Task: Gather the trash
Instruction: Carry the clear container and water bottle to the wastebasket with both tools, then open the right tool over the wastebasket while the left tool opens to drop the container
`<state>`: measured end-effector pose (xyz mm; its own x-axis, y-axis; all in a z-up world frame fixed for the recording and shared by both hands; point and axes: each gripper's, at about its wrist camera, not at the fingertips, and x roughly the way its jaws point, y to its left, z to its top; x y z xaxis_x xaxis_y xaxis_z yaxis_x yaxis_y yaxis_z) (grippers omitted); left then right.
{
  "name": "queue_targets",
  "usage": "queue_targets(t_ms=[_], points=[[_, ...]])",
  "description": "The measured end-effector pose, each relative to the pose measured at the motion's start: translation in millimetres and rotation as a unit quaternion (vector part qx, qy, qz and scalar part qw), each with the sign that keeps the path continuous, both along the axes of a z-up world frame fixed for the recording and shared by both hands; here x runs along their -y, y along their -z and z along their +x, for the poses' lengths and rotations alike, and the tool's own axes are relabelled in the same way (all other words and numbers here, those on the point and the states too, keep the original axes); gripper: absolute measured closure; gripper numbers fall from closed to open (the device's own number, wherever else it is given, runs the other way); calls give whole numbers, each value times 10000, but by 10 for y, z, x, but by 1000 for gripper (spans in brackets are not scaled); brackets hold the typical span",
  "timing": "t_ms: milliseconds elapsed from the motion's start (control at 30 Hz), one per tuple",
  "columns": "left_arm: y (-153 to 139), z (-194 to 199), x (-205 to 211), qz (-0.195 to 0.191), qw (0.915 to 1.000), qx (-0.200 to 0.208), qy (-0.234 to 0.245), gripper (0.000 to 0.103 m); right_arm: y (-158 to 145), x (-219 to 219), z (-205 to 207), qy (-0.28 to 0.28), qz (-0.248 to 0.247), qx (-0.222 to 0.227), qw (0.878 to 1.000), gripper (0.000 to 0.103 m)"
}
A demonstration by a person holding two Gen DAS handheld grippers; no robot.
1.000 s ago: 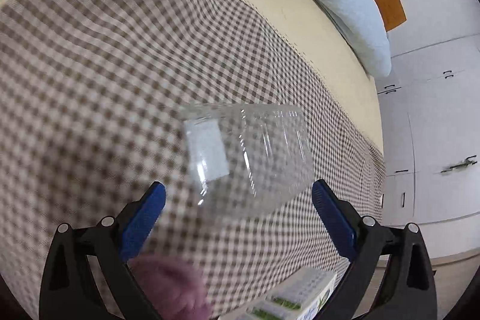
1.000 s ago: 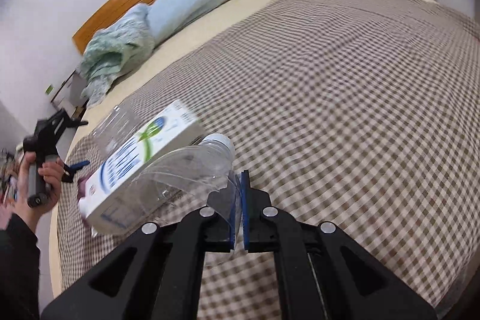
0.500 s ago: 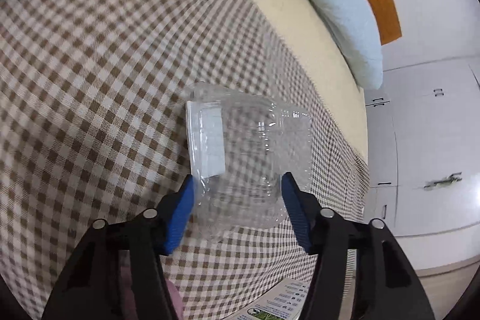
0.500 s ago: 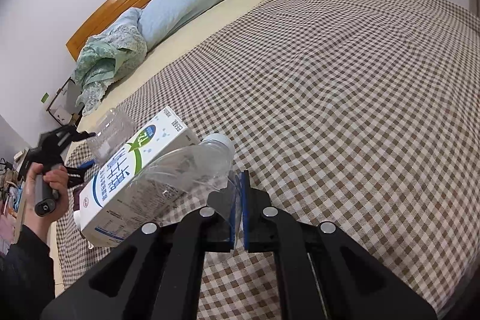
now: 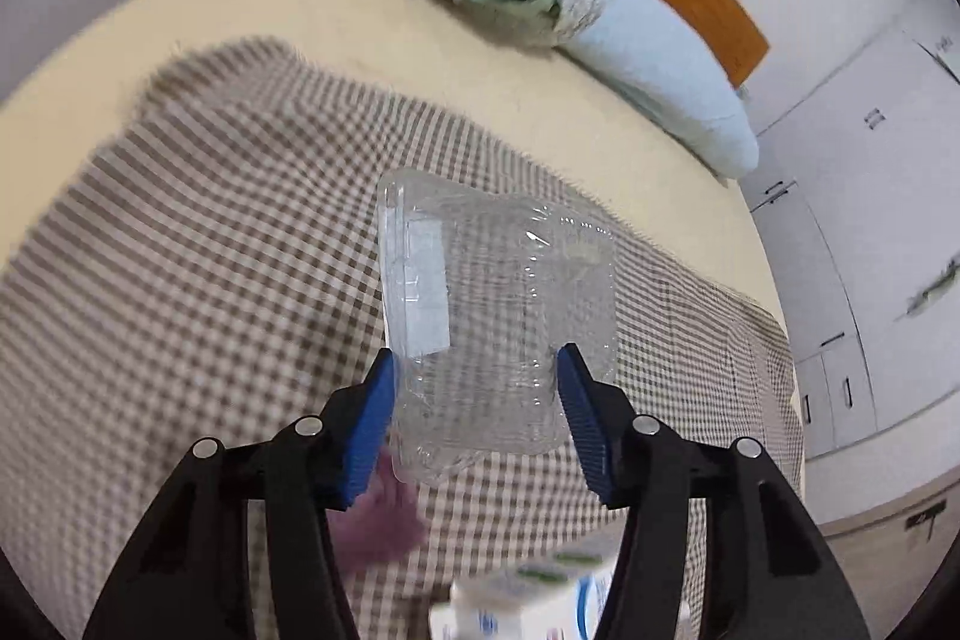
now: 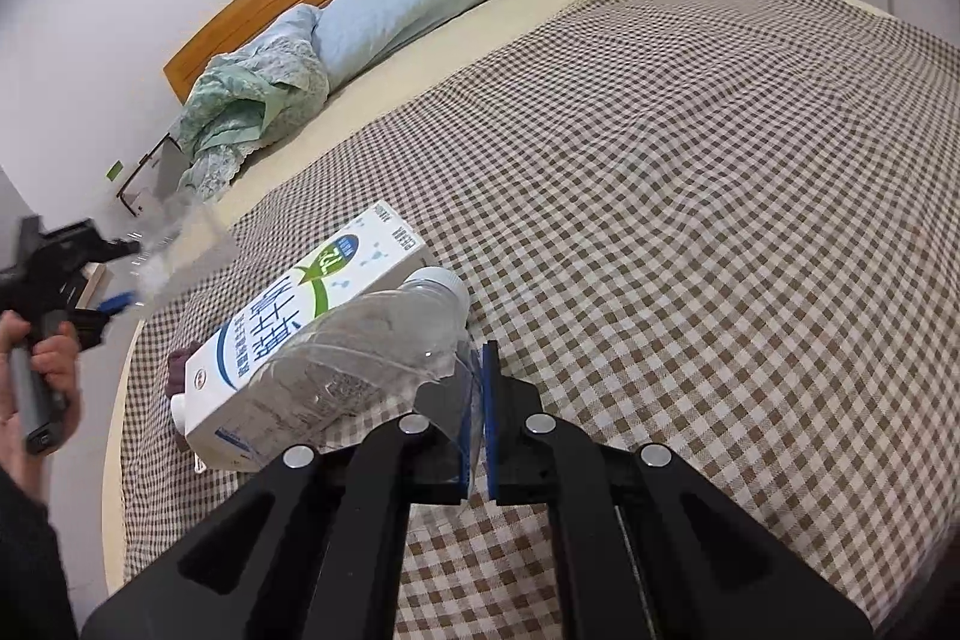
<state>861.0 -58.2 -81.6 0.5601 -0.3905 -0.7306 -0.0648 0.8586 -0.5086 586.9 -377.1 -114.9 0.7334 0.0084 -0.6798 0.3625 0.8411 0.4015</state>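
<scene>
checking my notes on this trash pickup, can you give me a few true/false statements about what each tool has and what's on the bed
1. The left tool is closed on a clear plastic box. True.
2. The right tool stands wide open with nothing in it. False: it is shut, pinching the clear plastic of a crushed bottle.
3. A milk carton lies on its side on the checked blanket. True.
4. The pillow is red. False: it is light blue.
5. The bottle has no cap. False: a white cap is on it.
</scene>
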Motion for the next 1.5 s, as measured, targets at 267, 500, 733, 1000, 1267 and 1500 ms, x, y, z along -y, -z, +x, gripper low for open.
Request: queue_targets(t_ms=[267,500,733,1000,1267,1500], points=[[-926,-1212,-27,318,9969,656,309,51,-39,-149,-236,-55,307,96,9995,100],[-1361,-2293,277,435,9918,925,760,51,-173,-250,-793,-270,879,280,9954,100],[-1357,-3341,976,304,9777,1144,1736,51,-557,739,-2164,36,32,310,9995,100],[-586,-4294,2330,318,9437,773,3200,51,206,1827,-3744,593,-696,-1109,9896,100],[635,-4778,3719,1371,8884,-374,4365,51,1792,2135,-4414,720,282,-2378,9682,100],[1544,-5066,4756,2821,8051,-274,5211,50,2812,2165,-4354,681,814,-3134,9437,99]])
